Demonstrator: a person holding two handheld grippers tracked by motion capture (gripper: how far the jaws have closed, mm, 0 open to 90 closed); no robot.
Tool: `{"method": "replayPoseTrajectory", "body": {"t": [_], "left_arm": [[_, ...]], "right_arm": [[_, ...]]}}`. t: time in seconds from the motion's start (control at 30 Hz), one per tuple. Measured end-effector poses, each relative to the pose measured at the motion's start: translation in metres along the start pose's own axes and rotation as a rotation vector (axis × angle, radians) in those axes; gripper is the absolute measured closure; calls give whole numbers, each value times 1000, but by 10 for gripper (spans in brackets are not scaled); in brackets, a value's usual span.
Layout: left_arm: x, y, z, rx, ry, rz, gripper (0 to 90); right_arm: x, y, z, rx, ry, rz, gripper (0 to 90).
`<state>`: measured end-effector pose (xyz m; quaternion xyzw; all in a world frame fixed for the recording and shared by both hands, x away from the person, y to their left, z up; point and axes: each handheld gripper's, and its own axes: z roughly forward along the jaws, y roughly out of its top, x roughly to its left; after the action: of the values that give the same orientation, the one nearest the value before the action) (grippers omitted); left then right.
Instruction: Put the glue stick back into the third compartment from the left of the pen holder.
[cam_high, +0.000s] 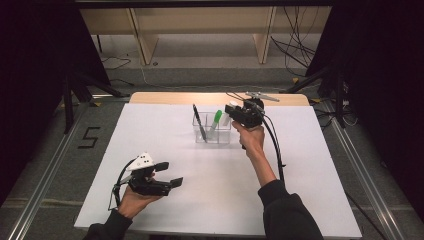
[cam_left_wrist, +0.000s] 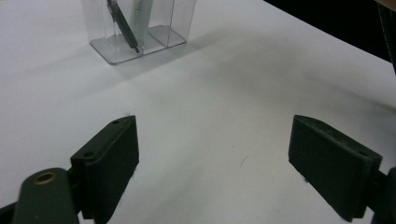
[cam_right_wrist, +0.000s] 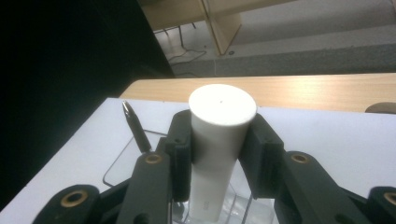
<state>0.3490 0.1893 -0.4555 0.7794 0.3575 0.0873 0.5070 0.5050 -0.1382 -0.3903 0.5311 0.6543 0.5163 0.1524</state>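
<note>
White cylinder (cam_right_wrist: 219, 140) sits clamped between the fingers (cam_right_wrist: 180, 154) of the right gripper (cam_right_wrist: 218, 149), directly over the clear organiser (cam_high: 212, 131) at the far middle of the counter (cam_high: 280, 200). It looks like a glue stick or thick marker; no label readable.

- Axis: long axis close to upright. Flat round end faces up toward the camera, lower end dips into the right-hand compartment of the organiser.
- Neighbours: black pen (cam_high: 199, 122) leans in the left compartment, tip up; green-capped marker (cam_high: 215, 121) stands tilted in the middle one.
- Left gripper (cam_high: 165, 175) rests low on the near left of the counter, fingers spread wide, nothing between them.

Step in hand, as I judge it: lowering the cylinder into its slot, or lifting it out; can't tell which.

Doing it well:
- Keep the axis plumb so the lower end clears the thin dividers.
- Move straight along the axis; any sideways drag could tip the light organiser.
- Hold the grip firm until the base is seated or fully clear of the rim.
- Free gripper could steady the organiser wall if it shifts.
</note>
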Motion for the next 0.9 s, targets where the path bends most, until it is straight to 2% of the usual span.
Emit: {"method": "replayPoseTrajectory", "body": {"t": [0.17, 0.27, 0.53, 0.6, 0.7, 0.73, 0.8, 0.9], "left_arm": [[-2, 0, 1, -4, 3, 18, 158], [-3, 0, 0, -7, 3, 30, 158], [-3, -1, 2, -4, 3, 25, 158], [-3, -1, 2, -4, 3, 30, 158], [-3, -1, 3, -10, 2, 18, 158], [-3, -1, 3, -8, 3, 19, 158], [-3, -1, 3, -1, 2, 26, 158], [-3, -1, 3, -5, 2, 23, 158]], "right_arm": [[2, 0, 6, 10, -34, -33, 673], [1, -1, 10, 15, -45, -35, 672], [1, -6, 18, 46, -74, -54, 670], [1, -7, 20, 53, -76, -60, 668], [1, -9, 22, 68, -75, -65, 662], [1, -9, 22, 74, -72, -64, 645], [1, -9, 22, 78, -60, -57, 539], [0, -7, 17, 69, -42, -45, 491]]}}
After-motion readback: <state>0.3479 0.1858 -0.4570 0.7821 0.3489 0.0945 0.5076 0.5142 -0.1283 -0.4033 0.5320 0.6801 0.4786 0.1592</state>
